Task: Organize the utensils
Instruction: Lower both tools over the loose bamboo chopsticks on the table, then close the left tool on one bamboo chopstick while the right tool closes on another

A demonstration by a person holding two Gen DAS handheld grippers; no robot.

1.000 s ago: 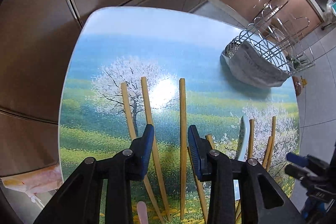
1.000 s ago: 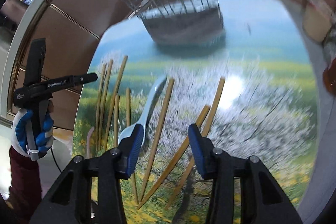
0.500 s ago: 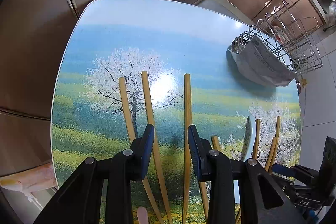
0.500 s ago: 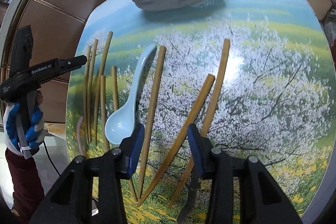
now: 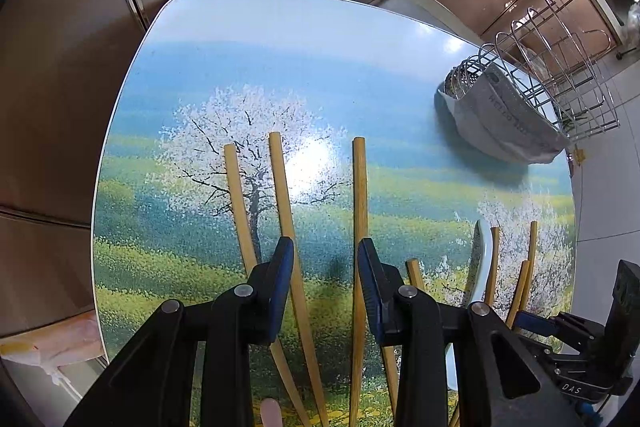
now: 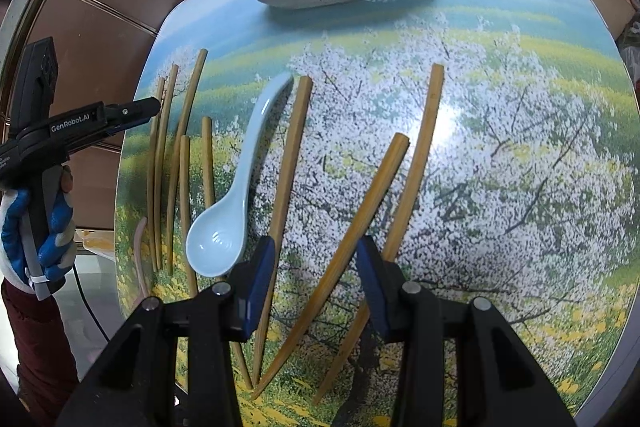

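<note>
your left gripper [image 5: 325, 269] and right gripper [image 6: 316, 265] hover jaws spread, empty, over bamboo chopsticks [image 6: 280, 195] and pale blue ceramic spoon [image 6: 228, 215] lying on the landscape-printed table [image 6: 520, 131], bare toward its far edge.

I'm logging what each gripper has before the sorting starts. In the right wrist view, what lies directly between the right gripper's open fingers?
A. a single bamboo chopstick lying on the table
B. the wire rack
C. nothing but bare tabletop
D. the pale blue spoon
A: the right gripper is open, and one bamboo chopstick runs diagonally between its fingers, flat on the table; the pale blue spoon lies outside, left of the fingers.
</note>
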